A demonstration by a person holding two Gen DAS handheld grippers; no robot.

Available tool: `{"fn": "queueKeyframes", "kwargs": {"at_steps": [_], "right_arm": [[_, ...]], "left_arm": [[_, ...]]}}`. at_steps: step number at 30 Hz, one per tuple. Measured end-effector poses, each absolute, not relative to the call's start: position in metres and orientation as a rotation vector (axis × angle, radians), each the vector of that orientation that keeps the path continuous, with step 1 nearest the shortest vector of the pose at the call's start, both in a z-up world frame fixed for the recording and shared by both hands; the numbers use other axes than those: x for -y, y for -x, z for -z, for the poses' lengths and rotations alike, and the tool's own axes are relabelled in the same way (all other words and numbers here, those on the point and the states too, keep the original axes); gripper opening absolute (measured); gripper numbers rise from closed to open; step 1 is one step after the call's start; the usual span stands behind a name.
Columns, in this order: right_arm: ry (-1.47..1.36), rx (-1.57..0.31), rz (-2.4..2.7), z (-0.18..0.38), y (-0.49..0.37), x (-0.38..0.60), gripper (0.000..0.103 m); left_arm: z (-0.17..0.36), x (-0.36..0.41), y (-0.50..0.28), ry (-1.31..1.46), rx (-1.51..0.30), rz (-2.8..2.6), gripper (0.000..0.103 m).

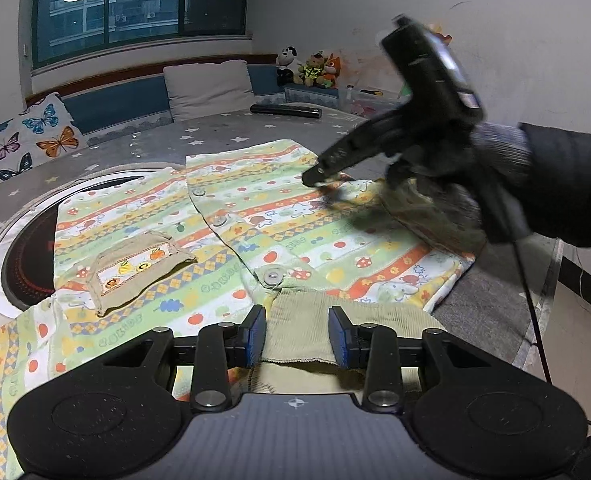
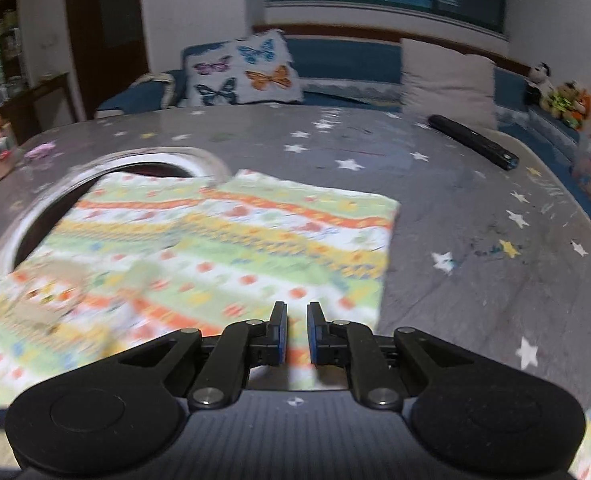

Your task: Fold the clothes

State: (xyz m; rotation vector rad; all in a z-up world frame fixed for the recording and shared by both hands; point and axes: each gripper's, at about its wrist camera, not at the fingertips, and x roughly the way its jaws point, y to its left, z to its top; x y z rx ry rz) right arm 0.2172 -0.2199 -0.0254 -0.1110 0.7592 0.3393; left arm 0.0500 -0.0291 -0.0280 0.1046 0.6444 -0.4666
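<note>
Close in, the left gripper [image 1: 297,330] hangs with its 2 fingers spread over the patterned shirt's [image 1: 223,232] ribbed collar [image 1: 299,326]. Beyond, the right gripper [image 2: 297,332], fingers slightly parted, seemingly empty, hovers above the shirt on the star-print table [image 2: 455,220].

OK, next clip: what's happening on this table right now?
A person with a gripper in each hand is folding a small striped, fruit-print child's shirt spread on a grey star-patterned table. The left gripper is open, its fingers on either side of the shirt's beige ribbed collar, nothing clamped. The right gripper hovers over the shirt's right side, its jaws slightly apart and, as far as the blurred views show, holding nothing. A black remote lies further back.
</note>
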Motion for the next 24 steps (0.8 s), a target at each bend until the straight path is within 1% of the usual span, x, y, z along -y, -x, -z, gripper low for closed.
{"fn": "queueKeyframes", "kwargs": {"at_steps": [5,7,10,17,19,24], "right_arm": [[0.081,-0.758,-0.313,0.025,-0.243,0.225,0.012],[0.093,-0.758,-0.308,0.024,-0.247,0.223,0.020],[0.098,-0.758,-0.328,0.020,-0.240,0.222,0.019],[0.176,-0.754,-0.447,0.011,-0.175,0.213,0.025],[0.210,-0.752,-0.486,0.013,-0.148,0.211,0.030],[0.263,-0.746,-0.538,0.019,-0.092,0.212,0.031]], "left_arm": [[0.028,0.028,-0.053,-0.101,-0.649,0.478,0.037],[0.028,0.027,-0.053,-0.099,-0.652,0.480,0.037],[0.027,0.027,-0.053,-0.098,-0.656,0.476,0.037],[0.016,0.030,-0.052,-0.103,-0.626,0.444,0.038],[0.012,0.029,-0.051,-0.103,-0.613,0.429,0.038],[0.003,0.032,-0.058,-0.090,-0.599,0.388,0.038]]}}
